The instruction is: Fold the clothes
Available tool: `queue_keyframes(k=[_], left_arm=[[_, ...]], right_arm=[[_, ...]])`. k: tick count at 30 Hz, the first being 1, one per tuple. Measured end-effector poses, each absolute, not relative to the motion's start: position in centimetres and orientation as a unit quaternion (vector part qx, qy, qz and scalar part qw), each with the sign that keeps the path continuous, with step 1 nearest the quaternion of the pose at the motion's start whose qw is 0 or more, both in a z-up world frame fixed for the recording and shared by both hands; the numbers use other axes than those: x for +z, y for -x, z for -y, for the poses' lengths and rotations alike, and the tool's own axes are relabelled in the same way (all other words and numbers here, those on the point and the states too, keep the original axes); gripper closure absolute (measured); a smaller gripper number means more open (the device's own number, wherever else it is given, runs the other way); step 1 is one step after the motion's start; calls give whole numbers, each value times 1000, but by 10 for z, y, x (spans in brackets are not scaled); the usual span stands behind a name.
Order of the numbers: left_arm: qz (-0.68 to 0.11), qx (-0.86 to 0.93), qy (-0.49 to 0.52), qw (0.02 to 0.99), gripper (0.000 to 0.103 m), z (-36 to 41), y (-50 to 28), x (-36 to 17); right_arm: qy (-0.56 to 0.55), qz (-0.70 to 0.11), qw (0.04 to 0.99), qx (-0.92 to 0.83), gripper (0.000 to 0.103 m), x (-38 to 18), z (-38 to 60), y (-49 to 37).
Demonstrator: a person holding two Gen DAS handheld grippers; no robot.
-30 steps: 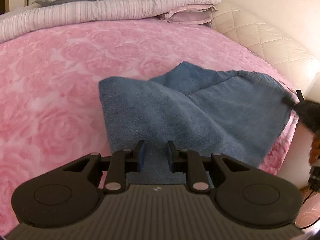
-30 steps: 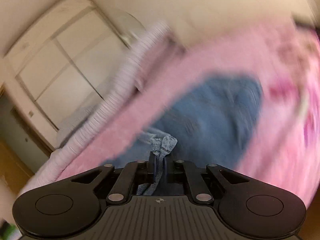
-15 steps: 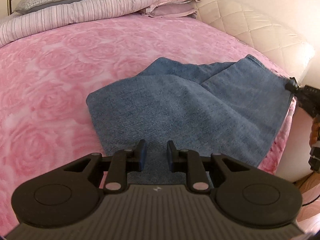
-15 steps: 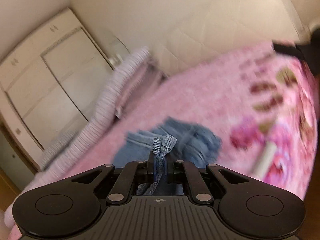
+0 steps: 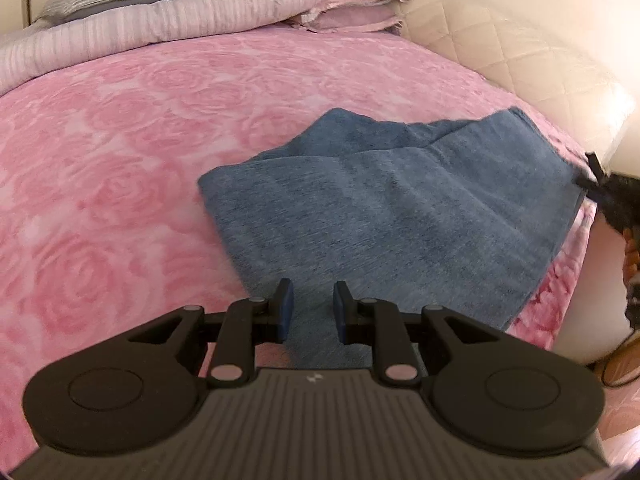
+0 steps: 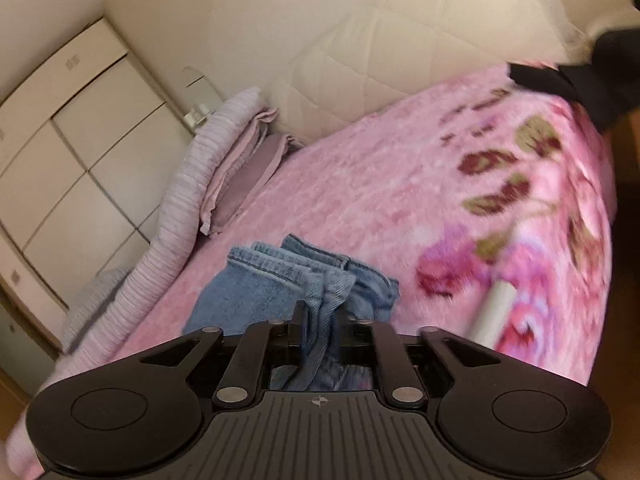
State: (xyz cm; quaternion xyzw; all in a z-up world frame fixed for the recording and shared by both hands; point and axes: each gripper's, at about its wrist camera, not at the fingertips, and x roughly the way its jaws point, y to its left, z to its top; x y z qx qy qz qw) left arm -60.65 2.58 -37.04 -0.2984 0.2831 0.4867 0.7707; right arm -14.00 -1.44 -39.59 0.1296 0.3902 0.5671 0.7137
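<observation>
While you are holding both grippers over the pink rose-patterned bedspread (image 5: 120, 184), it is filling nearly everything ahead of your left gripper (image 5: 310, 310) and reaching out to the cream quilted headboard (image 5: 500, 52) on its far right. Far ahead of that gripper, folded pale bedding (image 5: 180, 4) is lying stacked along the far edge of the bed. Your right wrist camera is showing the same stack to its far left, with white cupboard doors (image 6: 68, 152) standing behind it.

The blue denim garment (image 5: 400, 216) is lying on the bedspread directly in front of your left gripper and running off to its right, towards the bed's edge. Its near edge is passing beneath your left fingers (image 5: 285, 308), which are standing apart with a narrow gap and are gripping nothing.

Your right gripper (image 6: 320, 320) is pinching a bunched fold of the denim between its fingers, and the hemmed, stitched edges of the cloth are spreading out just ahead of it and slightly to its left. From your left camera, that gripper is showing dark and blurred at the garment's far right corner
</observation>
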Motion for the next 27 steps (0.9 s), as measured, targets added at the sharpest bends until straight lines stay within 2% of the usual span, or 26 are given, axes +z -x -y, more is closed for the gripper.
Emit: queue_keyframes(k=[1, 2, 3, 11, 14, 16, 17, 21, 27], left_arm=[[-275, 489, 310, 768, 83, -25, 612, -370], [-267, 491, 325, 763, 77, -24, 617, -369], [-258, 494, 342, 757, 72, -25, 623, -370], [-144, 489, 514, 690, 69, -48, 666, -400], [-98, 477, 554, 675, 69, -61, 673, -411], [-89, 470, 557, 678, 75, -69, 672, -414], [-94, 468, 556, 680, 87, -72, 669, -415], [-109, 470, 525, 701, 93, -67, 660, -409], [-113, 451, 523, 714, 95, -37, 624, -405]], right_arm=[[-143, -404, 708, 562, 54, -399, 18, 138], [-158, -418, 699, 558, 48, -402, 22, 136], [-173, -432, 690, 554, 47, -406, 25, 134], [-250, -536, 623, 512, 44, -433, 32, 122], [-250, -530, 624, 516, 44, -434, 23, 121], [-231, -524, 632, 522, 65, -432, 14, 119], [-218, -522, 636, 525, 82, -430, 8, 117], [-171, -506, 646, 545, 86, -420, -12, 112], [-159, -439, 664, 584, 86, -410, -50, 101]])
